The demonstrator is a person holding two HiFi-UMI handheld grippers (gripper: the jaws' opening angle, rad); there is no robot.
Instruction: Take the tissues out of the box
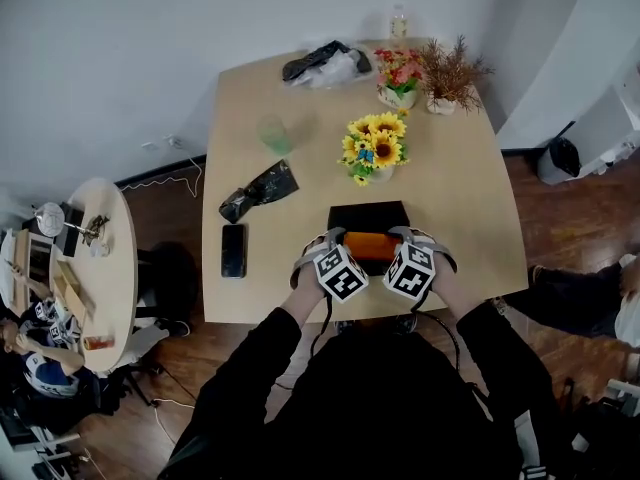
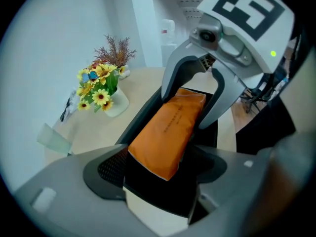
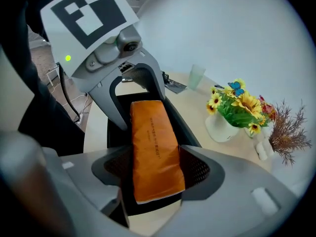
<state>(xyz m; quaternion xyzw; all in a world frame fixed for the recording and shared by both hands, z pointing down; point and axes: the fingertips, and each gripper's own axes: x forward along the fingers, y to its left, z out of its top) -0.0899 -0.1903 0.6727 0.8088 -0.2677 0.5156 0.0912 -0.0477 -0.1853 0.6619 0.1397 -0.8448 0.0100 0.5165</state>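
Fingers of my left gripper are closed on the near end of the orange tissue pack, pressing it from both sides. Over on the right, same picture: those fingers of the right gripper are clamped on the opposite end of the pack. So I've got it held at both ends, the two grippers facing each other. From the head view, both sit at the near edge of the table, cubes side by side, with the orange pack showing between them. It lies right over the black box, and from here I can't tell whether it is lifted clear of the box or resting in it. Just behind the box stands a bunch of sunflowers in a white pot. To the left of the box a dark phone lies flat near the table edge, with a crumpled black bag just beyond it and a pale green cup farther back. At the far end I see a pot of pink flowers, a dried plant beside it and a heap of plastic bags.
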